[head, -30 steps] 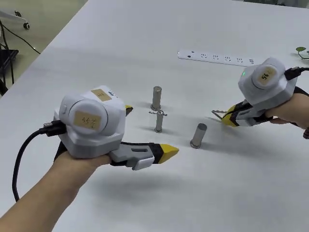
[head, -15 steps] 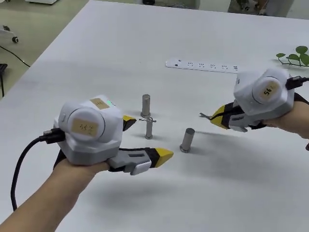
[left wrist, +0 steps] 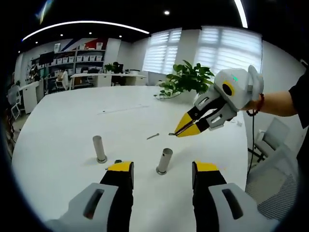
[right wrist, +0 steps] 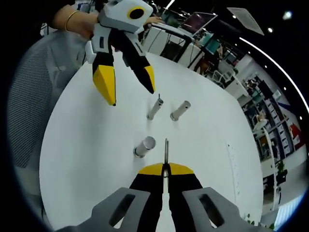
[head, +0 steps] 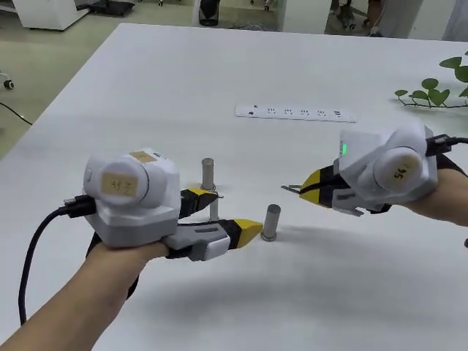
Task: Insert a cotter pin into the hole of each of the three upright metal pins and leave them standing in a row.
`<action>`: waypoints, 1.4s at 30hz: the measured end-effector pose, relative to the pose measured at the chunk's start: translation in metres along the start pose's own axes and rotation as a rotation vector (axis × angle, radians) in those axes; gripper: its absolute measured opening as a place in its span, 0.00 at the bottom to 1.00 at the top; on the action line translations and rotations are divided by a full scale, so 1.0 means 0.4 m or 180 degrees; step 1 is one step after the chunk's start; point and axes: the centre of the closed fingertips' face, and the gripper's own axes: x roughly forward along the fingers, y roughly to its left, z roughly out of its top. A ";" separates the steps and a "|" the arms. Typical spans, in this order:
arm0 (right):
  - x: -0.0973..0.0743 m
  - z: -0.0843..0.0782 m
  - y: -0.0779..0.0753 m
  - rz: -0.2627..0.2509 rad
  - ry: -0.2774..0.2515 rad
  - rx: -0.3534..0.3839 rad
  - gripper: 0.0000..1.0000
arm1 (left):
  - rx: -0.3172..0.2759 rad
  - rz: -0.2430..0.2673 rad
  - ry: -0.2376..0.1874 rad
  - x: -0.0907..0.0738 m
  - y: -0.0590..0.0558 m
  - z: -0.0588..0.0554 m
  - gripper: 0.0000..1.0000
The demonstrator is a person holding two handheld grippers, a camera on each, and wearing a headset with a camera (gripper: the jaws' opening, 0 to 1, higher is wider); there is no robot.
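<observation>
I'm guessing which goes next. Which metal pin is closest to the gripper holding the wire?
The lone pin in front of the right gripper, which holds the wire; the other two pins stand farther off, beside the left gripper.

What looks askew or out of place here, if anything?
The far pin, middle pin and near pin all stand upright, but the near one sits off the line through the other two, so no straight row. Nothing spilled or damaged.
</observation>
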 end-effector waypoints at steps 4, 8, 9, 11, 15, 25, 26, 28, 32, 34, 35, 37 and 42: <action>-0.004 0.028 0.022 0.0021 -0.0068 -0.0164 0.00 | -0.0171 -0.0066 0.0022 0.007 -0.011 0.003 0.39; -0.006 0.050 0.040 0.0039 -0.0106 -0.0308 0.00 | -0.0259 -0.0091 0.0030 0.013 -0.017 0.004 0.38; -0.006 0.055 0.043 0.0042 -0.0121 -0.0339 0.00 | -0.0282 -0.0102 0.0017 0.014 -0.019 0.006 0.37; -0.007 0.065 0.050 0.0046 -0.0130 -0.0419 0.00 | -0.0314 -0.0111 0.0012 0.015 -0.021 0.007 0.35; -0.009 0.084 0.060 0.0047 -0.0160 -0.0518 0.00 | -0.0399 -0.0126 0.0002 0.019 -0.023 0.011 0.30; -0.013 0.120 0.073 0.0030 -0.0241 -0.0660 0.00 | -0.0552 -0.0207 -0.0035 0.023 -0.039 0.017 0.18; -0.013 0.122 0.074 0.0032 -0.0247 -0.0666 0.00 | -0.0553 -0.0218 -0.0032 0.023 -0.041 0.017 0.17; -0.014 0.128 0.076 0.0030 -0.0260 -0.0679 0.00 | -0.0565 -0.0237 -0.0031 0.024 -0.045 0.017 0.15; -0.013 0.138 0.081 0.0041 -0.0278 -0.0702 0.00 | -0.0578 -0.0227 -0.0026 0.025 -0.046 0.014 0.15; -0.012 0.141 0.084 0.0053 -0.0281 -0.0705 0.00 | -0.0592 -0.0224 -0.0021 0.026 -0.046 0.012 0.15; -0.011 0.143 0.084 0.0050 -0.0285 -0.0709 0.00 | -0.0600 -0.0231 -0.0024 0.026 -0.047 0.011 0.14; -0.011 0.148 0.085 0.0052 -0.0295 -0.0704 0.00 | -0.0601 -0.0242 -0.0037 0.025 -0.048 0.012 0.12; -0.010 0.157 0.085 0.0047 -0.0318 -0.0708 0.00 | -0.0596 -0.0258 -0.0058 0.025 -0.050 0.014 0.06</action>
